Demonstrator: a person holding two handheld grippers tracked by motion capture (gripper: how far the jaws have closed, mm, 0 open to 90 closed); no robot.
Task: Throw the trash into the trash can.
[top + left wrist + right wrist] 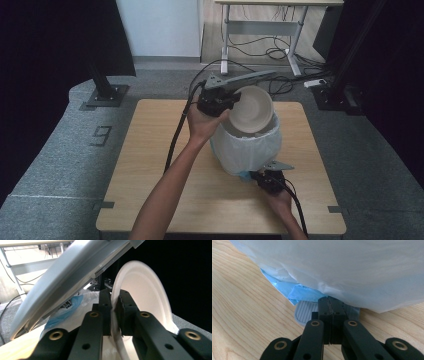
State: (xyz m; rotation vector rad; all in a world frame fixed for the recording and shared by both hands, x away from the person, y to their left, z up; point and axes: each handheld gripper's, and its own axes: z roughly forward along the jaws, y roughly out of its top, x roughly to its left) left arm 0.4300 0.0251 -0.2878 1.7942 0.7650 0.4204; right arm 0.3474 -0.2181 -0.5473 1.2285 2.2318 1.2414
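Note:
A white paper bowl [252, 109] [145, 290] hangs tilted on edge above a small bin [247, 147] lined with a white bag [337, 265]. My left gripper [234, 102] [114, 302] is shut on the bowl's rim, one pad on each side. The bin's grey lid [255, 76] [62, 272] stands raised just beyond the bowl. At the bin's foot my right gripper [260, 176] [329, 300] is shut with nothing between its jaws, and its tips rest on the ribbed grey pedal [305, 311]. A blue bag [299, 292] peeks out under the white liner.
The bin stands right of centre on a wooden table [150, 165]. Grey carpet surrounds it, with dark curtains at both sides. A desk frame with cables [260, 40] stands behind. My left forearm [170, 185] crosses the table's front half.

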